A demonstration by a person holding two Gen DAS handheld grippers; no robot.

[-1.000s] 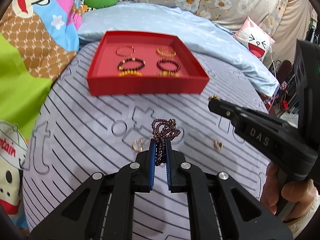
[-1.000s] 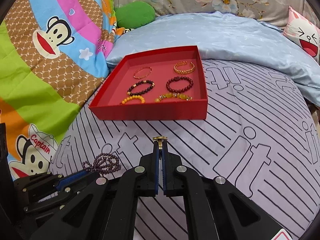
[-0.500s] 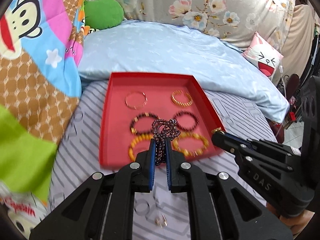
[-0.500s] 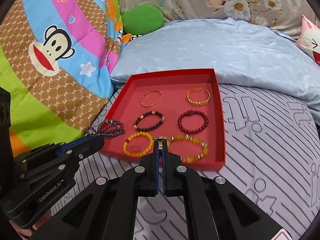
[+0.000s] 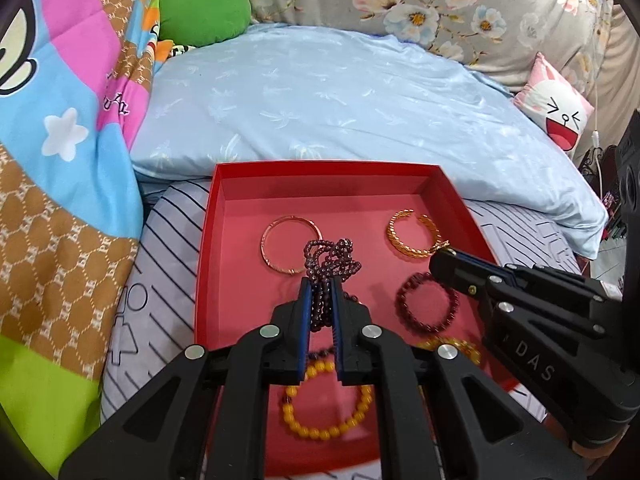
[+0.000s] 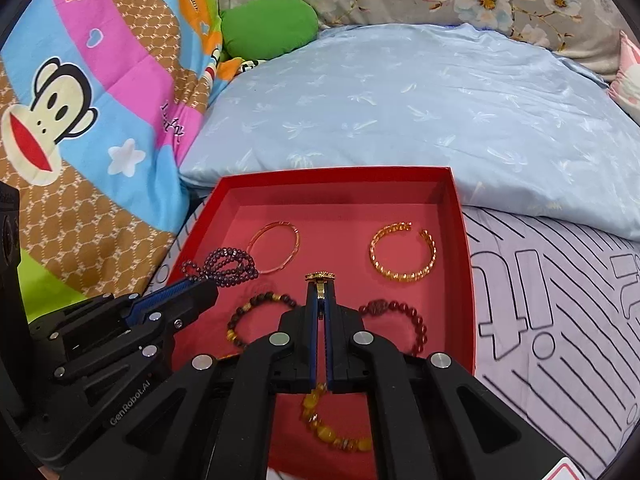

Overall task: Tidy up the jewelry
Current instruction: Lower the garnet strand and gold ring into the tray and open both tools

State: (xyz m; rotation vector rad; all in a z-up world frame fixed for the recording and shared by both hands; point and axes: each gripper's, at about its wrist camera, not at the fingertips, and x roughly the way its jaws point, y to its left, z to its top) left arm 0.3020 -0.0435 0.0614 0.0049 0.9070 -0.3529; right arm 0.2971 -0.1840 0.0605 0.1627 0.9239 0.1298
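A red tray (image 5: 206,248) (image 6: 466,248) lies on the bed and holds several bracelets: a thin gold bangle (image 5: 276,268) (image 6: 274,252), a gold cuff (image 5: 412,236) (image 6: 402,256), a dark red bead bracelet (image 5: 426,304) (image 6: 400,314), a dark bead bracelet (image 6: 256,318) and yellow bead bracelets (image 5: 324,412) (image 6: 332,424). My left gripper (image 5: 320,300) is shut on a purple bead necklace (image 5: 330,260) (image 6: 224,266) over the tray. My right gripper (image 6: 319,300) is shut on a small gold ring (image 6: 319,278) over the tray's middle.
The tray rests on a lilac striped cover (image 6: 560,312). A pale blue pillow (image 5: 340,112) lies behind it. A colourful monkey-print quilt (image 6: 80,120) rises on the left, with a green cushion (image 5: 204,12) and a white face cushion (image 5: 560,120) further back.
Both grippers have moved forward from the striped cover to above the tray, each still holding its piece. The tray now fills the lower part of both views.
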